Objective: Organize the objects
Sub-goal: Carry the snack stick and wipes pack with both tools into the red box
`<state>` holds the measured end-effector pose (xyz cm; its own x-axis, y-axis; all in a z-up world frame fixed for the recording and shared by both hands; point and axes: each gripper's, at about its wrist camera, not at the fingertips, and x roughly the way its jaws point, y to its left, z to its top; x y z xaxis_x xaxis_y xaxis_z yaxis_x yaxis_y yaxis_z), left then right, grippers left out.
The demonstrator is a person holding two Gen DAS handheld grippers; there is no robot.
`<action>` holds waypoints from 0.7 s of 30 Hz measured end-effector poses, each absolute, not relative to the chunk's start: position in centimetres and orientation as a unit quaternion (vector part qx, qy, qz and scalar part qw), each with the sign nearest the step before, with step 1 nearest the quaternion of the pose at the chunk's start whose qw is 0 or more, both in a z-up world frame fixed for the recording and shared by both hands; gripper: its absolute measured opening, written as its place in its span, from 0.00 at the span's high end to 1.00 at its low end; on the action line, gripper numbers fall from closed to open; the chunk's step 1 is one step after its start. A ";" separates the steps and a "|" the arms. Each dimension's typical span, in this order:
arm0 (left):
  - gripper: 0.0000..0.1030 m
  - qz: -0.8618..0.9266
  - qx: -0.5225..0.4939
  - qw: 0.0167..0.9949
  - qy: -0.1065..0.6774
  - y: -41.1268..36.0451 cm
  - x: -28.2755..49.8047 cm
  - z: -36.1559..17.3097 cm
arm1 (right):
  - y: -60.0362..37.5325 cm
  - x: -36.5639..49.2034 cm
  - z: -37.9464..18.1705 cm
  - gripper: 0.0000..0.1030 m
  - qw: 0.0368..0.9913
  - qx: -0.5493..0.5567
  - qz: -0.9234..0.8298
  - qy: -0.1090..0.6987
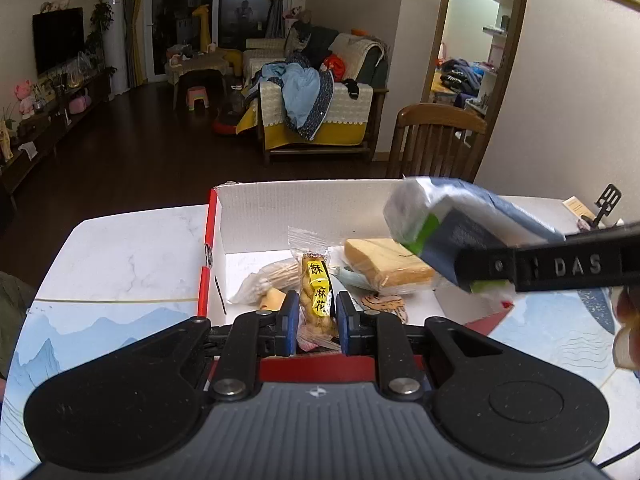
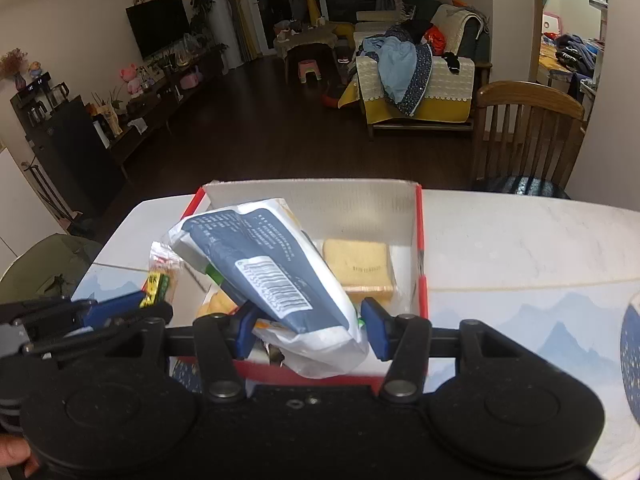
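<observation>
The left gripper (image 1: 317, 320) is pinching a yellow-labelled fried dough twist packet (image 1: 318, 296) between its closed jaws, above the near edge of the red-and-white cardboard box (image 1: 280, 200). The right gripper (image 2: 308, 330) is clamping a blue-and-white tissue pack (image 2: 264, 268) over the same box. Inside the box, a wrapped cake slice (image 2: 358, 266) is lying by the right wall and a bag of cotton swabs (image 1: 264, 284) toward the left wall.
</observation>
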<state>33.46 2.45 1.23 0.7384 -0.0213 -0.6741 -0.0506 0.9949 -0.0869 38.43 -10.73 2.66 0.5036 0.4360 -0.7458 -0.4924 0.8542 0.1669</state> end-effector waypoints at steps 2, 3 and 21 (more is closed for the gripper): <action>0.82 0.008 -0.049 0.929 0.367 2.5 34.2 1.0 | -10.1 39.1 2.6 0.49 0.867 -0.036 0.266 0.421; 0.82 0.007 -0.047 0.928 0.369 2.5 34.5 0.8 | -9.8 39.4 2.5 0.49 0.867 -0.040 0.265 0.420; 0.82 0.012 -0.054 0.901 0.430 2.4 39.7 -3.0 | -4.3 45.1 -2.8 0.48 0.849 -0.072 0.214 0.478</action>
